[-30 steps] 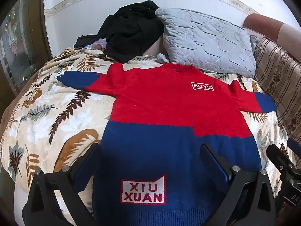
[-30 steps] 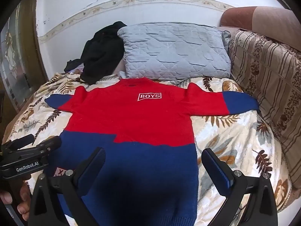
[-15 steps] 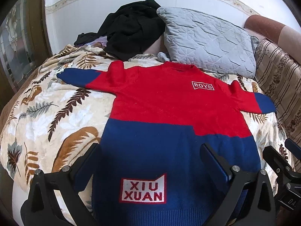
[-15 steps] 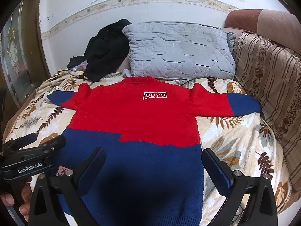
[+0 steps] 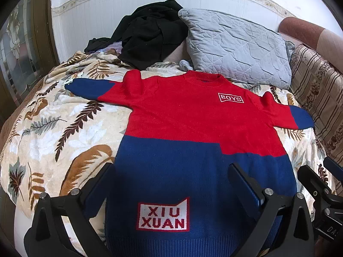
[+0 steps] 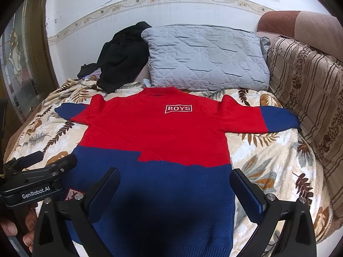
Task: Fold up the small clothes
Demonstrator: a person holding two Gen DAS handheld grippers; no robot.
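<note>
Here's the sweater (image 5: 193,132), spread flat and face up on the leaf-print blanket (image 5: 53,132), both sleeves stretched out to the sides; red across the chest and upper sleeves, blue over the lower body and the cuffs; collar pointing at the grey quilted pillow (image 5: 235,45), which sits just beyond the neckline. A small white BOYS label (image 5: 231,97) rides high on the chest; down near the hem there's the XIU XUAN patch (image 5: 164,217), red letters on white.

Left gripper (image 5: 171,175) hangs over the blue lower half, its jaws spread wide and nothing between them; one finger sits over the sweater's edge by the blanket, the other over the blue knit; whether the tips touch the fabric, I cannot tell. Right gripper (image 6: 173,180) is likewise released, jaws wide apart, empty, poised above the hem end on the other side of the body; one finger is over blue wool, the other over the garment's side edge where blanket shows.

From the right wrist view the left gripper's body pokes in at the lower left, marked GenRobot.AI, with the person's left hand (image 6: 23,229) wrapped beneath it. Behind the sweater, a heap of black clothing (image 5: 150,32) leans against the white wall beside the pillow; a striped brown cushion (image 6: 304,90) runs along the bed's right side.
</note>
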